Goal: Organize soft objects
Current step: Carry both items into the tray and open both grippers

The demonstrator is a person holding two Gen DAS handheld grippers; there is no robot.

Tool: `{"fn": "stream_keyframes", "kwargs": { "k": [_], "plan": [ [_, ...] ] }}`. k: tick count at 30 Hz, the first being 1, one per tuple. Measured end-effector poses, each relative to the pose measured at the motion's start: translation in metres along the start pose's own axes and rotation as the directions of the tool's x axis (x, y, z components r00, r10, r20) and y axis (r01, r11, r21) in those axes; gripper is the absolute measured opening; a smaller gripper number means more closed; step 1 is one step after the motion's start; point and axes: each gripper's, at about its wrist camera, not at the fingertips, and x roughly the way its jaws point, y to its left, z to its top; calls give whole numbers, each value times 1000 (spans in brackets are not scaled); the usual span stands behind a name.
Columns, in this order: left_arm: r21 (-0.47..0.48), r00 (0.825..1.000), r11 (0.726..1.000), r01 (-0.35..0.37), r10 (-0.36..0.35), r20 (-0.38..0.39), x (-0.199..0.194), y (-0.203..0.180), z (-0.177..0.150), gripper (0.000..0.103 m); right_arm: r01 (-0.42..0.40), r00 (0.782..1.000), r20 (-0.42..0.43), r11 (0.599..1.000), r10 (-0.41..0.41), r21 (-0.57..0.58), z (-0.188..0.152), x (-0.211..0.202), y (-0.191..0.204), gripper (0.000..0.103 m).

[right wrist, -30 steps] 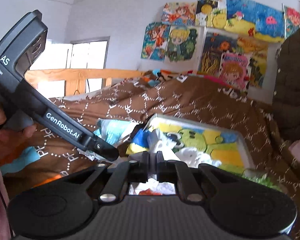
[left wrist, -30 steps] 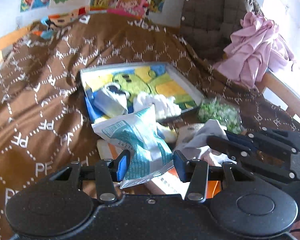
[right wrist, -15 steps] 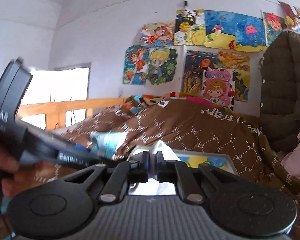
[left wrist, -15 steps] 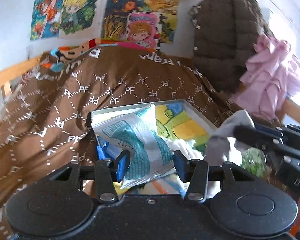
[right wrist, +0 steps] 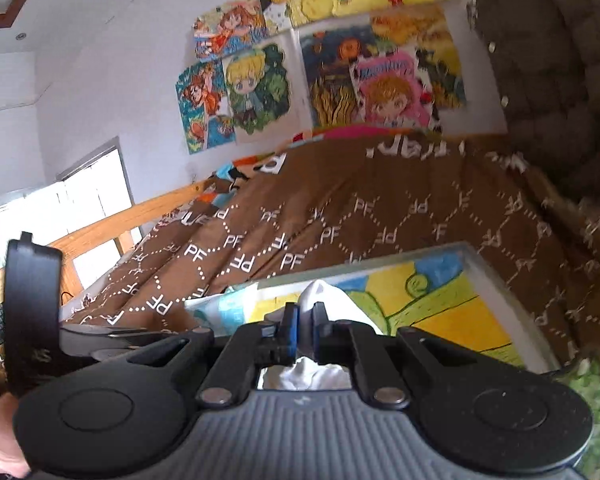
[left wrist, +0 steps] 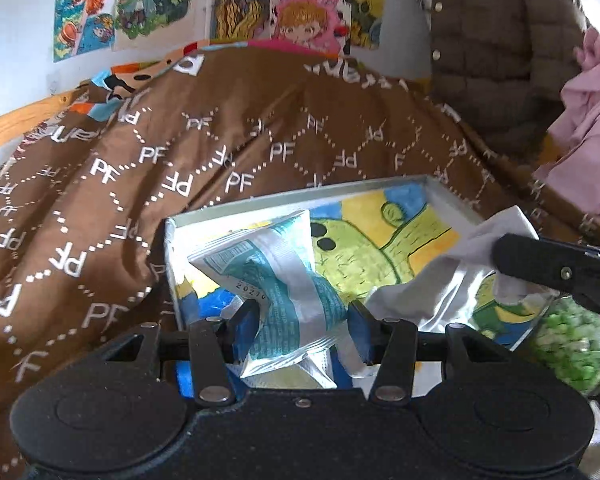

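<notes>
1. Left wrist view: my left hand-held gripper [left wrist: 303, 322] is clamped on the teal foil packet [left wrist: 278, 276], above the tray's [left wrist: 300, 196] near left corner; it could slide out.
2. My right hand-held gripper [right wrist: 305, 334], pinched on the white cloth [right wrist: 328, 300], hangs over the tray's right edge; the trailing cloth may snag.

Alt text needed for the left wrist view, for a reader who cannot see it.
The left gripper grips a crinkled teal-and-silver foil packet over a shallow box painted with a green and yellow cartoon on a brown patterned bedspread. At right, the right gripper holds a white cloth.
</notes>
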Motion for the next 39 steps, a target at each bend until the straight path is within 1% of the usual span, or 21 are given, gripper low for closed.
{"fn": "stream_keyframes", "kwargs": {
  "k": [2, 4, 10, 15, 19, 21, 22, 23, 24, 26, 27, 28, 30, 31, 33, 37, 39],
  "plan": [
    [-16, 1000, 1000, 16, -16, -22, 10, 3, 1, 51, 23, 999, -25, 1000, -23, 8, -2, 9, -5, 8],
    [-29, 997, 998, 54, -56, -61, 18, 7, 1, 52, 37, 998, -41, 999, -36, 23, -3, 14, -10, 8],
    [-68, 987, 992, 106, -114, -115, 27, 14, 1, 53, 95, 990, -107, 993, -87, 69, -8, 31, -25, 12],
    [-40, 982, 993, 108, -113, -150, 28, 7, 0, 55, 129, 980, -163, 987, -112, 95, -17, 38, -34, 17],
    [-28, 983, 994, 102, -105, -153, 28, 5, -1, 57, 135, 978, -173, 986, -117, 95, -18, 38, -35, 21],
    [-34, 983, 995, 98, -102, -154, 27, 5, -1, 60, 140, 978, -171, 986, -123, 91, -18, 38, -34, 33],
    [-41, 983, 995, 96, -101, -155, 27, 6, 0, 62, 143, 978, -167, 986, -126, 89, -18, 37, -34, 37],
    [-49, 983, 995, 90, -97, -158, 27, 6, 0, 63, 146, 978, -164, 985, -130, 89, -17, 36, -34, 45],
    [-57, 983, 995, 82, -91, -161, 27, 6, 0, 64, 150, 978, -161, 985, -135, 87, -16, 36, -33, 50],
    [-64, 982, 995, 82, -91, -164, 26, 6, 1, 66, 159, 977, -156, 984, -145, 80, -15, 34, -33, 56],
    [-64, 983, 995, 77, -87, -164, 25, 6, 1, 69, 165, 976, -153, 983, -153, 74, -13, 33, -33, 61],
    [-62, 984, 996, 70, -79, -163, 24, 6, 1, 73, 171, 976, -149, 983, -159, 71, -12, 31, -34, 63],
    [-59, 986, 997, 57, -65, -156, 20, 5, 1, 76, 183, 975, -137, 981, -173, 68, -10, 27, -34, 73],
    [-60, 987, 997, 54, -63, -150, 18, 5, 2, 78, 190, 975, -132, 980, -180, 67, -8, 25, -35, 75],
    [-65, 989, 997, 46, -55, -138, 12, 5, 4, 82, 208, 972, -119, 976, -201, 57, -5, 20, -35, 83],
    [-79, 993, 996, 41, -50, -104, -6, 2, 6, 83, 242, 968, -85, 970, -238, 38, 1, 5, -35, 91],
    [-84, 996, 996, 31, -37, -76, -18, 0, 6, 84, 258, 965, -57, 966, -256, 28, 6, -6, -35, 96]
  ]
}}
